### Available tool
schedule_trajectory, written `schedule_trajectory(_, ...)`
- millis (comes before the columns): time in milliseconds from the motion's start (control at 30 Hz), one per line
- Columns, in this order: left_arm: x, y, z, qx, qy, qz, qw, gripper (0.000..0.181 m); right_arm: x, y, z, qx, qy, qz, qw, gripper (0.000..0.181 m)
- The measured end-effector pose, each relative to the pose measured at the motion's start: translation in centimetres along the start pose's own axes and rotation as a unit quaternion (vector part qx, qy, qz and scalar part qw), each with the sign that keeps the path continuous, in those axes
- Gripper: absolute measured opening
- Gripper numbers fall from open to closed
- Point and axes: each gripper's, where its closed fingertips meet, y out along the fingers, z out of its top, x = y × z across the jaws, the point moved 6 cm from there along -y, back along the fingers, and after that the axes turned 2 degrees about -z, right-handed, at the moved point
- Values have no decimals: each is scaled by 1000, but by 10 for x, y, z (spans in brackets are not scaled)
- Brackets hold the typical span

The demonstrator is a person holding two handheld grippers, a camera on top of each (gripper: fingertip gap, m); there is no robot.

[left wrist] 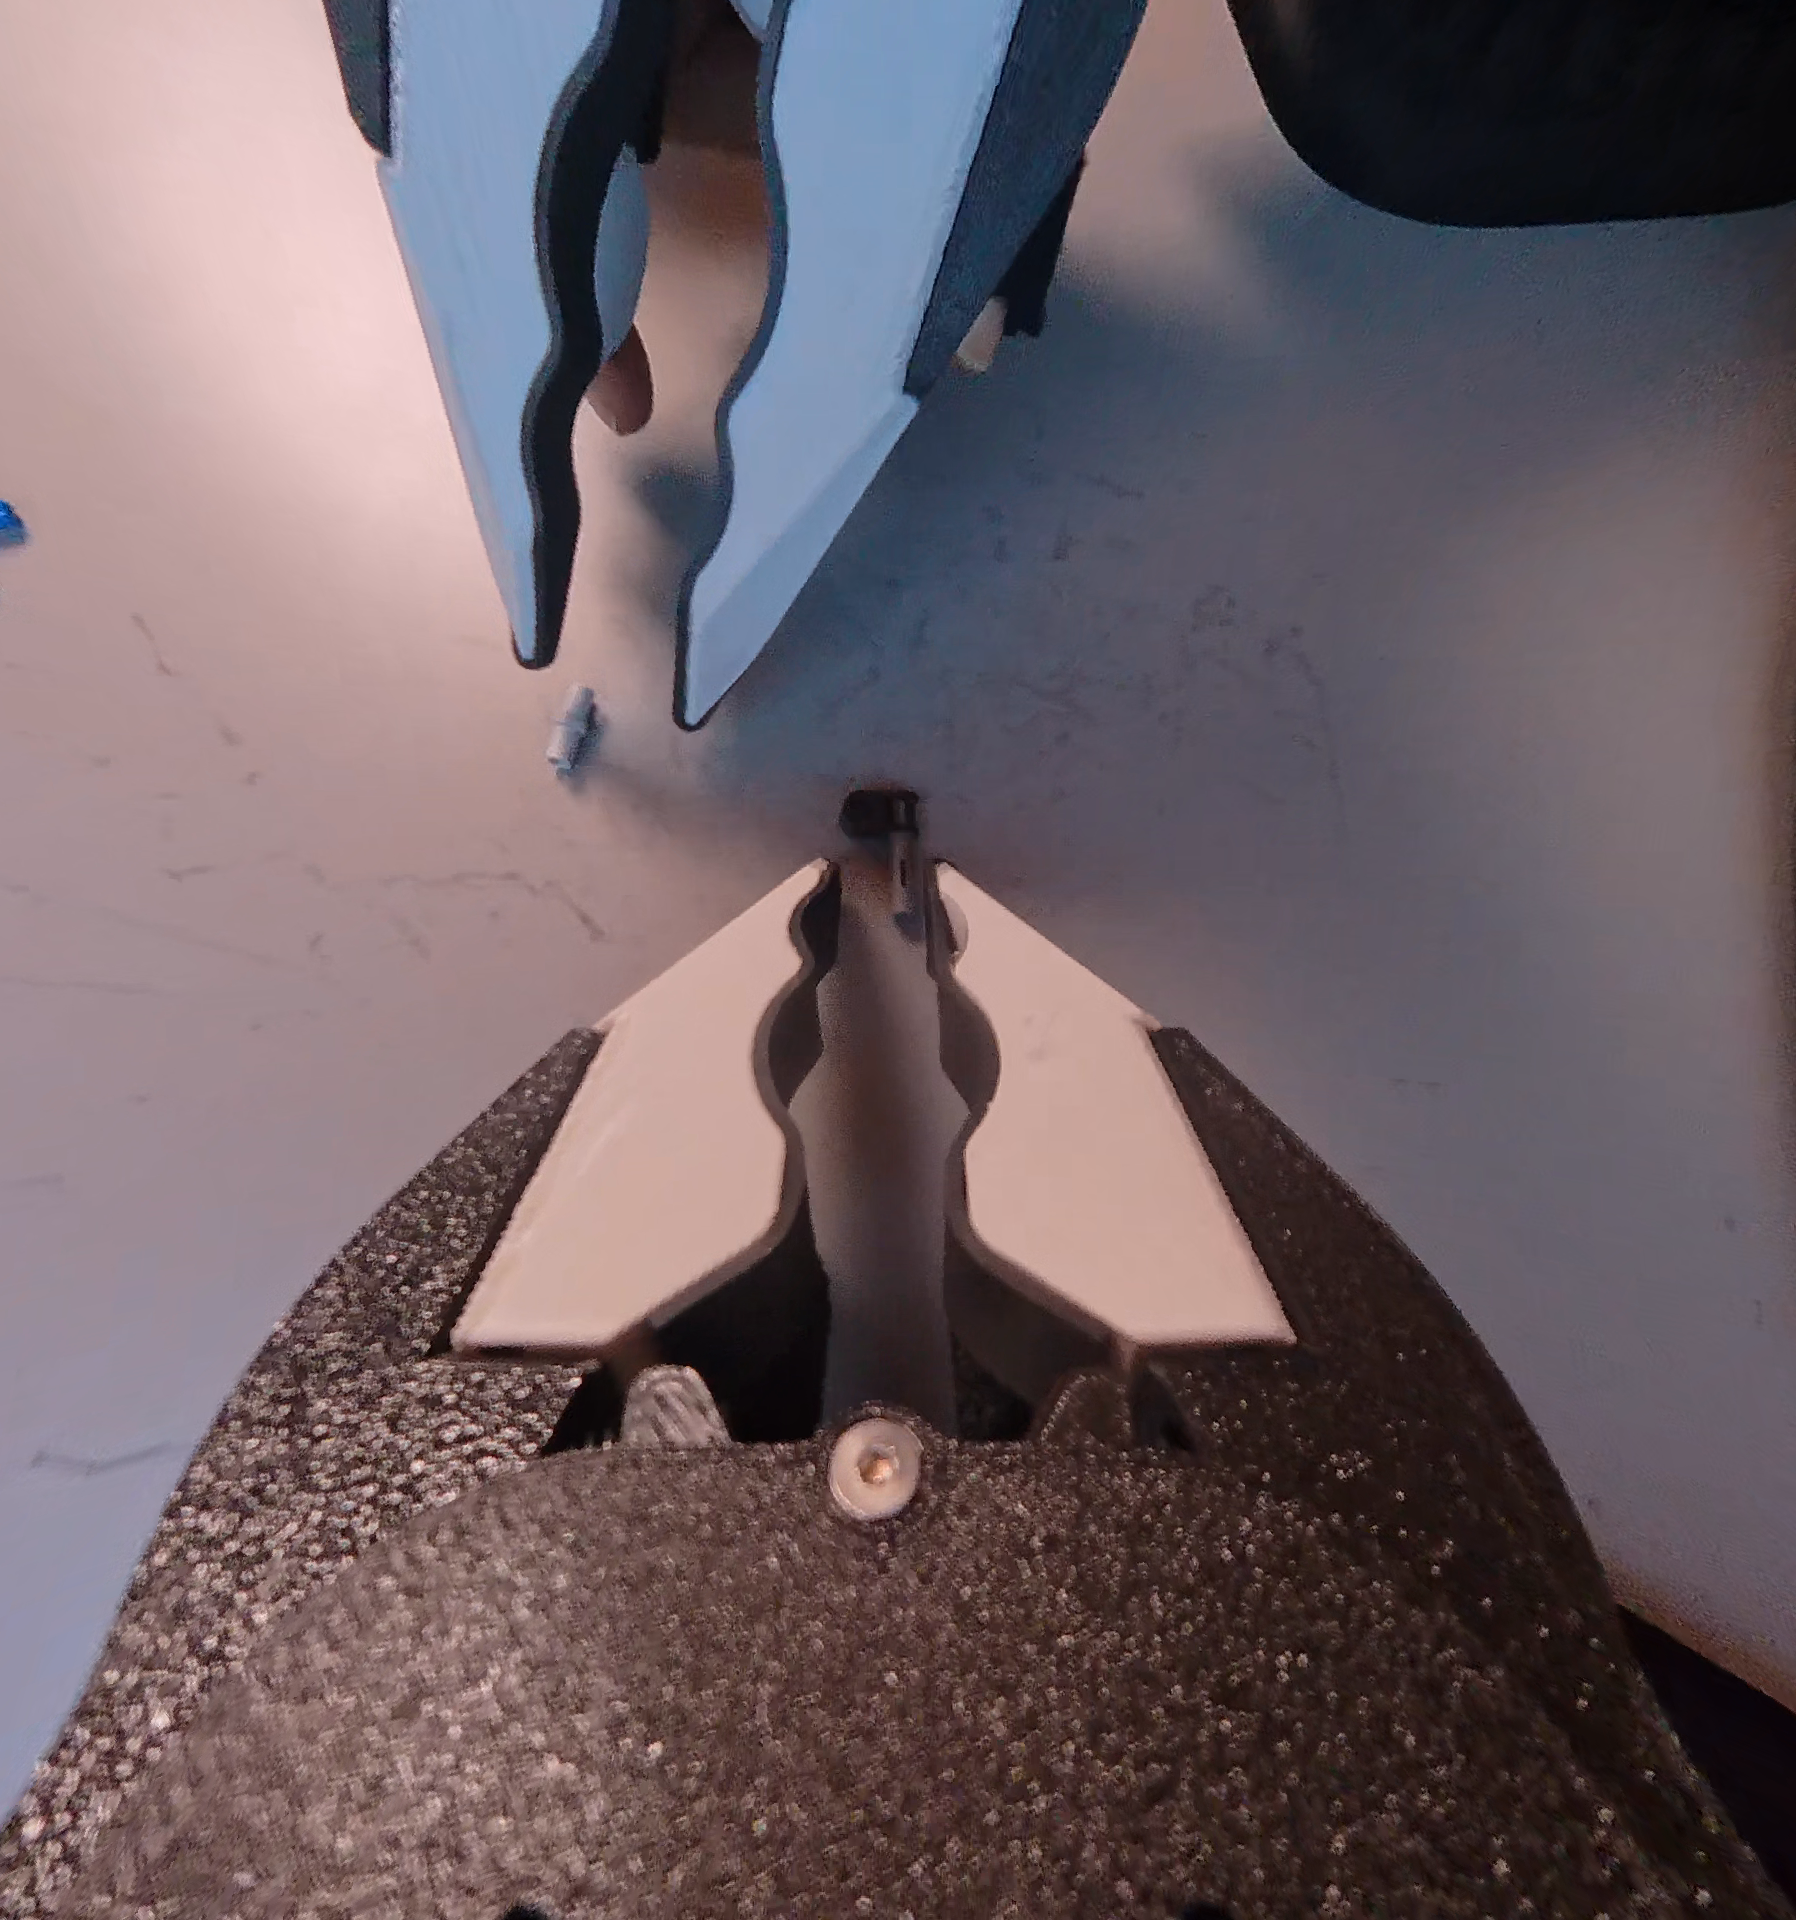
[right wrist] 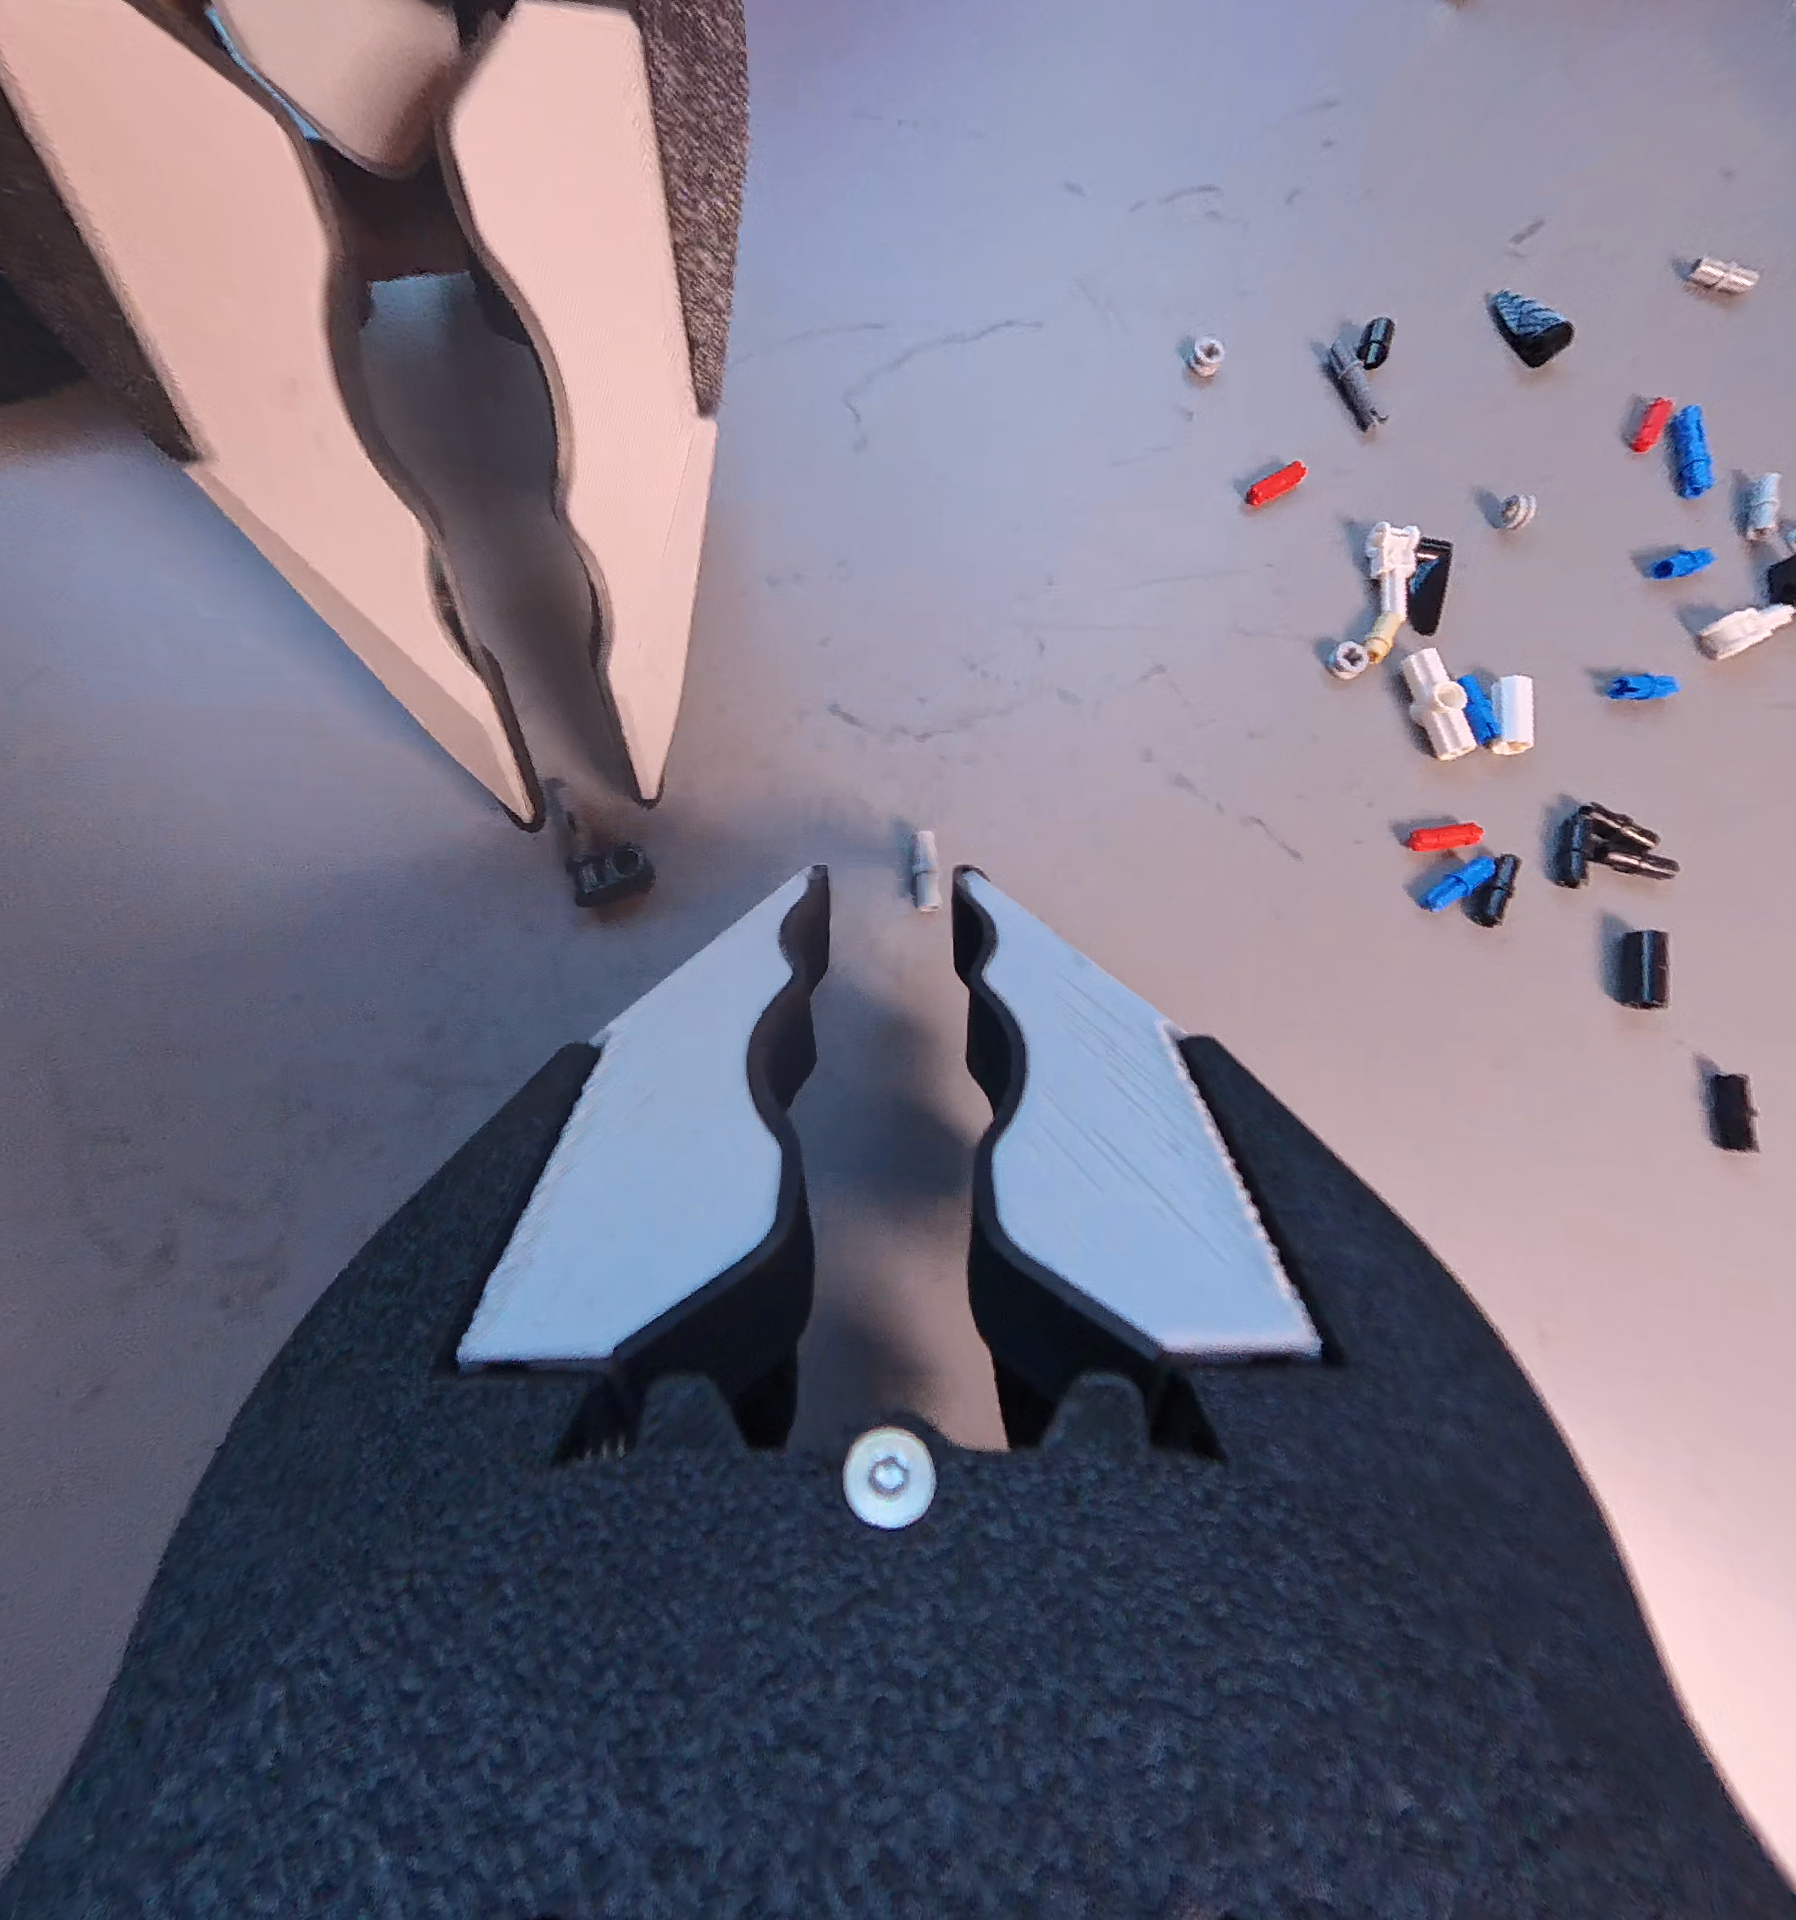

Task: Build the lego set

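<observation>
Fingers of the left gripper (left wrist: pixel 878 868) are pinched on a small black plastic lego connector (left wrist: pixel 881 816), which pokes out past the tips just above the pale grey tabletop (right wrist: pixel 977 468); whether it rests on the surface is hard to tell from the blurred tips. Opposite it, the right gripper (right wrist: pixel 889 878) has its white fingers (right wrist: pixel 665 1122) spread apart and holds nothing, with a short light-grey lego pin (right wrist: pixel 925 868) lying on the table just ahead of the gap between them. Well to the right sits a scattered pile of loose red, blue, black and white lego pieces (right wrist: pixel 1559 644), none visibly joined into a model. The build looks barely begun: the pin seems next for pickup, and nearly all pieces remain unassembled.
</observation>
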Motion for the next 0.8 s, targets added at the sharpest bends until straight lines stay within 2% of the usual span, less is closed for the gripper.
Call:
schedule_trajectory(133,2,4,-2,-6,3,-10,1000,14,-19,-18,3,25,-39,56,997,23)
schedule_trajectory(233,0,5,-2,-5,7,-2,1000,5,-39,-24,-2,28,-79,84,993,23)
schedule_trajectory(400,0,7,0,6,8,-5,1000,4,-50,-18,-5,26,-108,70,991,23)
schedule_trajectory(533,4,0,11,48,57,7,997,4,-44,-15,-3,33,-90,56,994,25)
schedule_trajectory(633,7,-8,21,92,99,35,990,4,-39,-23,2,72,-50,70,994,25)
schedule_trajectory(700,9,-13,27,115,117,47,985,4,-36,-30,7,105,-28,73,991,17)
schedule_trajectory(800,10,-18,32,137,131,63,980,4,-33,-39,14,139,-15,73,988,16)
